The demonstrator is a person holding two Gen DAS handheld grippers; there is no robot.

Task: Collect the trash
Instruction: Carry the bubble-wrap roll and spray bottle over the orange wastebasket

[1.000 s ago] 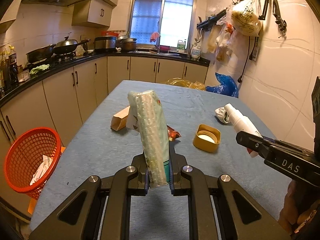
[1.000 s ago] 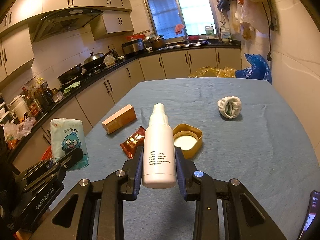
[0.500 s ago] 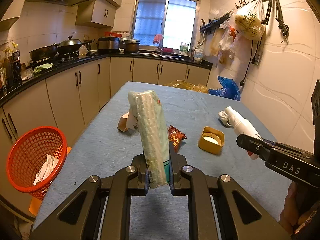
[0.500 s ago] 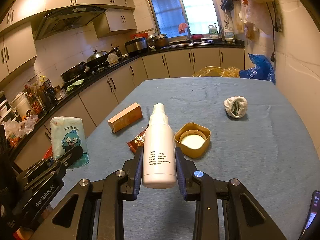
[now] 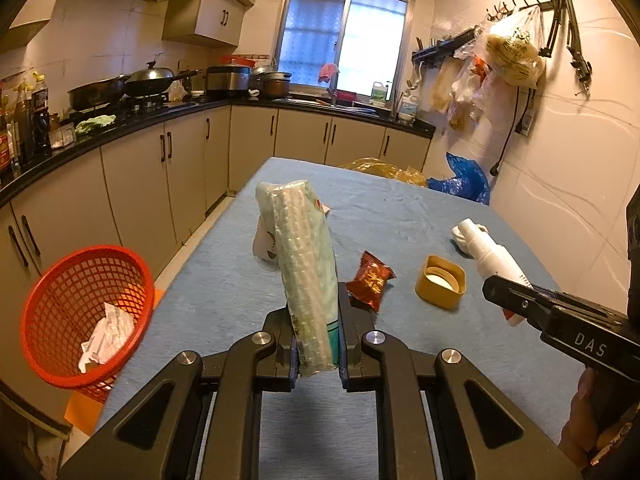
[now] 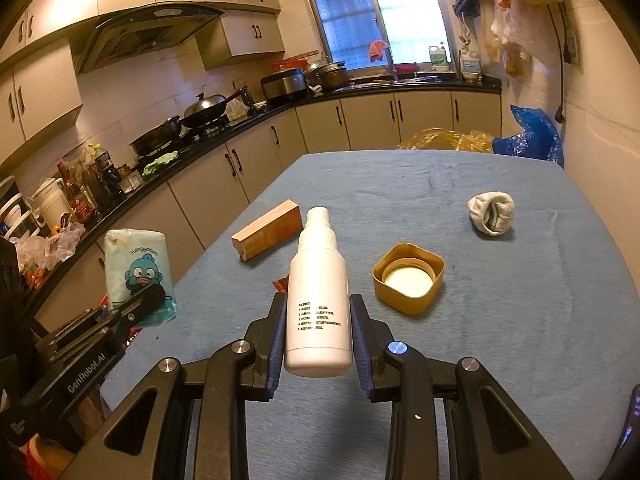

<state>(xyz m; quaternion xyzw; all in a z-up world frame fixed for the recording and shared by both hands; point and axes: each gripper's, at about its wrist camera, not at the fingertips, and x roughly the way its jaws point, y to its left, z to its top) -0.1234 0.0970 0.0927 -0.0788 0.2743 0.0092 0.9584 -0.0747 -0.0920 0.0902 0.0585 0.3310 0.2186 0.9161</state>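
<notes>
My left gripper (image 5: 316, 344) is shut on a pale green tissue pack (image 5: 302, 264) and holds it upright above the blue table (image 5: 224, 288); the pack with its cartoon face also shows in the right wrist view (image 6: 138, 276). My right gripper (image 6: 318, 336) is shut on a white spray bottle (image 6: 318, 292), which also shows in the left wrist view (image 5: 494, 260). A red mesh basket (image 5: 86, 316) with crumpled paper inside stands on the floor left of the table.
On the table lie a red snack wrapper (image 5: 370, 280), a yellow square lid (image 6: 408, 278), a brown box (image 6: 268, 234) and a white balled sock (image 6: 492, 214). Cabinets (image 5: 160, 184) line the left side. Yellow and blue bags (image 6: 528, 136) sit past the far edge.
Both grippers have drawn back toward the table's near end and a little left, still holding their items. The basket now appears larger and closer in the left wrist view.
</notes>
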